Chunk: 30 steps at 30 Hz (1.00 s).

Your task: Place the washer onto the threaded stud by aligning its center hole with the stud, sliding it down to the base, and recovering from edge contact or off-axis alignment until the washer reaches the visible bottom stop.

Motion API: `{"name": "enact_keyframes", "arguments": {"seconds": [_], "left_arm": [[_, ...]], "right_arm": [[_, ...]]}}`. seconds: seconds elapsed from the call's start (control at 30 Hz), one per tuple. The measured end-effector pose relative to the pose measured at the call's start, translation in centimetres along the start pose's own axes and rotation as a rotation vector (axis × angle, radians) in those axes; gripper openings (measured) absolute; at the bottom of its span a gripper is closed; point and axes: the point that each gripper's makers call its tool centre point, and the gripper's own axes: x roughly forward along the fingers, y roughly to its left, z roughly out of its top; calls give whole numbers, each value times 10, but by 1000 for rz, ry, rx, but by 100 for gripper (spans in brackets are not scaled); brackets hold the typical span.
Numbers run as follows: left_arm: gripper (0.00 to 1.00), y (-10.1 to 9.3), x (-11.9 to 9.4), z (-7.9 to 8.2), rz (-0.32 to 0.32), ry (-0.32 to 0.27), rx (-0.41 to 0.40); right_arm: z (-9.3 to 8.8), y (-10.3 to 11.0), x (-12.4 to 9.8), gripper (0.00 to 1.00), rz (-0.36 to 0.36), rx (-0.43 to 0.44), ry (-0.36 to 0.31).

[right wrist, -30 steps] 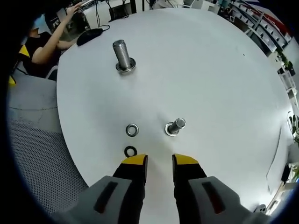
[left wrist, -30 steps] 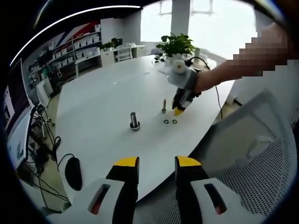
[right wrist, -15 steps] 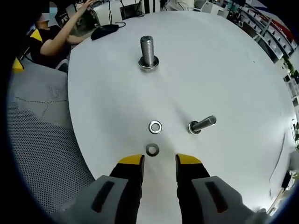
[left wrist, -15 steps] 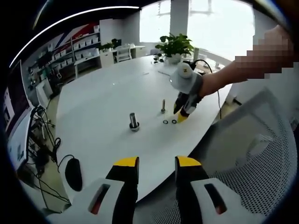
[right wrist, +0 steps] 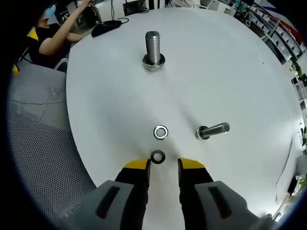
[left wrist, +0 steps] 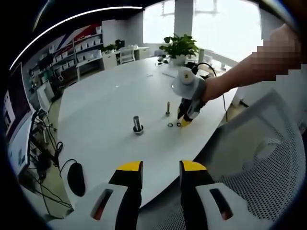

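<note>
The right tool [right wrist: 160, 165], its yellow-tipped jaws apart, hovers with the dark ring-shaped metal washer [right wrist: 157, 156] lying just between its tips on the white round counter [right wrist: 230, 72]. Beyond lie a shiny silver washer [right wrist: 161, 132], a slim threaded steel stud [right wrist: 214, 130] and a thick threaded bolt [right wrist: 153, 48]. The left tool [left wrist: 160, 166] is held open, well apart. No writing seems legible.

An office — a large white oval counter [left wrist: 105, 110] with mesh chairs [left wrist: 259, 158] at its edge, shelving [left wrist: 88, 48] along the wall, a potted plant [left wrist: 180, 48], a computer mouse [left wrist: 75, 177] with cables.
</note>
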Motion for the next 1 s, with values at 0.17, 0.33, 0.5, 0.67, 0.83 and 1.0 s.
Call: {"name": "enact_keyframes", "arguments": {"seconds": [0.17, 0.33, 0.5, 0.67, 0.83, 1.0], "left_arm": [[29, -1, 0, 1, -6, -1, -1], [29, 0, 2, 0, -6, 0, -2], [29, 1, 3, -1, -6, 1, -3], [29, 0, 2, -1, -4, 3, -5], [29, 1, 2, -1, -3, 5, -5], [29, 0, 3, -2, -2, 11, 3]], "right_arm": [[2, 4, 1, 22, 10, -18, -1], [5, 10, 2, 21, 34, -78, -13], [7, 10, 1, 17, 53, -133, 22], [10, 3, 7, 16, 59, -196, 93], [8, -1, 9, 15, 63, -187, 136], [6, 7, 6, 15, 13, -230, 219]]}}
